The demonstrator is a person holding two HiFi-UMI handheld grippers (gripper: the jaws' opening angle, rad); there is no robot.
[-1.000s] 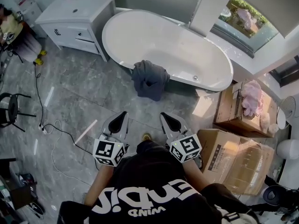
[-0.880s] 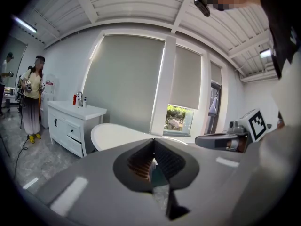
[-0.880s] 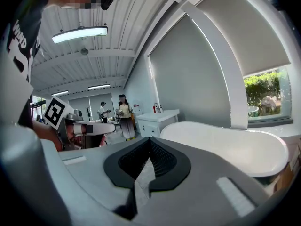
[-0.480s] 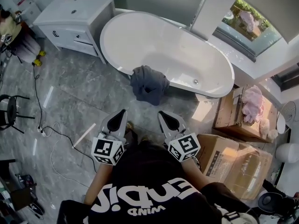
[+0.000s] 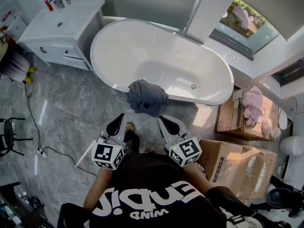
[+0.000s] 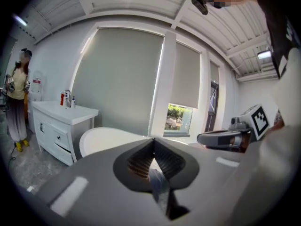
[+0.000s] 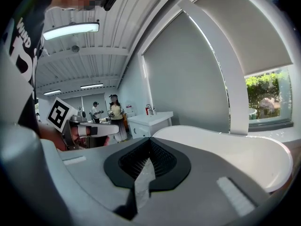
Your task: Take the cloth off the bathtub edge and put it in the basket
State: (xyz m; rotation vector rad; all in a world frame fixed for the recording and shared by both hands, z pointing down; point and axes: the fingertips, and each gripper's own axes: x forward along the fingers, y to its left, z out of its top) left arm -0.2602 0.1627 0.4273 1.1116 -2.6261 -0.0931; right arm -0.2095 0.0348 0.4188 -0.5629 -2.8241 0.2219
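A dark grey cloth (image 5: 146,97) hangs crumpled over the near rim of the white oval bathtub (image 5: 161,56). Both grippers are held side by side over the grey floor, just short of the cloth. My left gripper (image 5: 122,116) is shut and empty, its tip a little below and left of the cloth. My right gripper (image 5: 161,118) is shut and empty too, just below the cloth's right side. In the left gripper view the cloth (image 6: 157,182) shows through the gap under the shut jaws. The right gripper view looks along the tub rim (image 7: 235,149). I see no basket.
A white vanity cabinet (image 5: 61,30) stands left of the tub. Cardboard boxes (image 5: 237,167) sit at my right, one holding pink fabric (image 5: 252,103). A cable (image 5: 47,148) trails on the floor at left beside a black chair (image 5: 8,137). A person (image 6: 18,98) stands by the vanity.
The person has stepped toward the tub. The cloth and tub rim now lie closer to both gripper tips. Both grippers stay shut.
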